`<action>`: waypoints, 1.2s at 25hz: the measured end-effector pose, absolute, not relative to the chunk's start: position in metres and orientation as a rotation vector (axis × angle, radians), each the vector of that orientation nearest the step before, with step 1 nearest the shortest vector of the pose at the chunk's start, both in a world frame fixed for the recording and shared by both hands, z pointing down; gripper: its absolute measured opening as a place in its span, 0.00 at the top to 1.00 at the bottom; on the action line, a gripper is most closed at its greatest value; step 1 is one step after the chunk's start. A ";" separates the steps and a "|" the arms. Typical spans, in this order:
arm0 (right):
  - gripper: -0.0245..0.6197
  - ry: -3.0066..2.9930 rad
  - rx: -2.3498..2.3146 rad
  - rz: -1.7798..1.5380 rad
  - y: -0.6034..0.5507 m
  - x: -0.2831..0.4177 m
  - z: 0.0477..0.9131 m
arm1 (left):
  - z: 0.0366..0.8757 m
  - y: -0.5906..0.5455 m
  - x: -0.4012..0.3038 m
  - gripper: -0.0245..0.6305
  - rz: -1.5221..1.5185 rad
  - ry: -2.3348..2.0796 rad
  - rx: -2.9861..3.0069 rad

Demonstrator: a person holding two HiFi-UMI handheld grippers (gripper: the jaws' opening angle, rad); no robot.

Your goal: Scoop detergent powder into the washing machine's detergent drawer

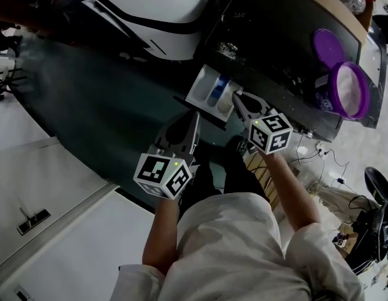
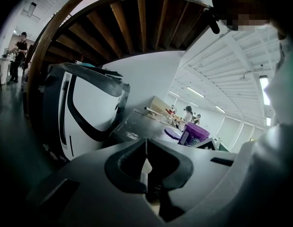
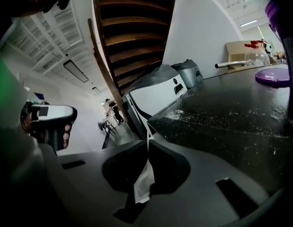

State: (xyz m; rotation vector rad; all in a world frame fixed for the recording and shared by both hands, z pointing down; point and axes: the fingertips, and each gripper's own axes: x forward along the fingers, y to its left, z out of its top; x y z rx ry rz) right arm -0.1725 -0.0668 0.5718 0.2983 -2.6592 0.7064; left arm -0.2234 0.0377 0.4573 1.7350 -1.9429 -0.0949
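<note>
left gripper: the jaws are pressed together tip to tip with nothing between them. It hangs just in front of the drawer's near corner. It appears to be clear of the drawer.
right gripper: the jaws are also closed tip to tip. A pale sliver shows in the gap behind the tips; treat it as background, not a load. The tips sit at the drawer's right front corner, and contact cannot be confirmed.
detergent drawer: it is pulled out of the washing machine with its white compartments exposed and a blue insert in the middle. You cannot tell whether any compartment holds powder.
detergent tub: it is purple and open, and stands on the machine top well to the right of the drawer. It holds white powder. Its lid lies just beside it.
scoop: not visible in any view; expect it in or near the tub.
step in hand: judged to be the transfer from the drawer to the tub to pick up powder.
procedure: open the right gripper before it reaches the tub. Grip the scoop by its handle and keep the bowl level. Carry it low across the top, and tip it only when it is over the chosen compartment.
support: keep the left gripper near the drawer front, ready to steady it.
caution: spilled grains already dust the machine top, so underfill the scoop.
</note>
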 end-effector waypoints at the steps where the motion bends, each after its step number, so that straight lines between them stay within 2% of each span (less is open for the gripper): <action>1: 0.94 -2.662 0.297 0.673 -0.066 -0.174 0.573 | 0.458 0.038 -0.225 0.92 -0.093 -1.942 1.733; 8: 0.94 -2.659 0.289 0.351 -0.062 -0.179 0.583 | 0.464 0.039 -0.228 0.92 -0.082 -1.932 1.724; 15: 0.94 -2.669 0.272 0.205 -0.064 -0.186 0.588 | 0.469 0.034 -0.228 0.92 -0.071 -1.925 1.720; 30: 0.95 -2.596 0.187 -0.358 -0.049 -0.192 0.599 | 0.469 0.032 -0.229 0.92 -0.059 -1.943 1.702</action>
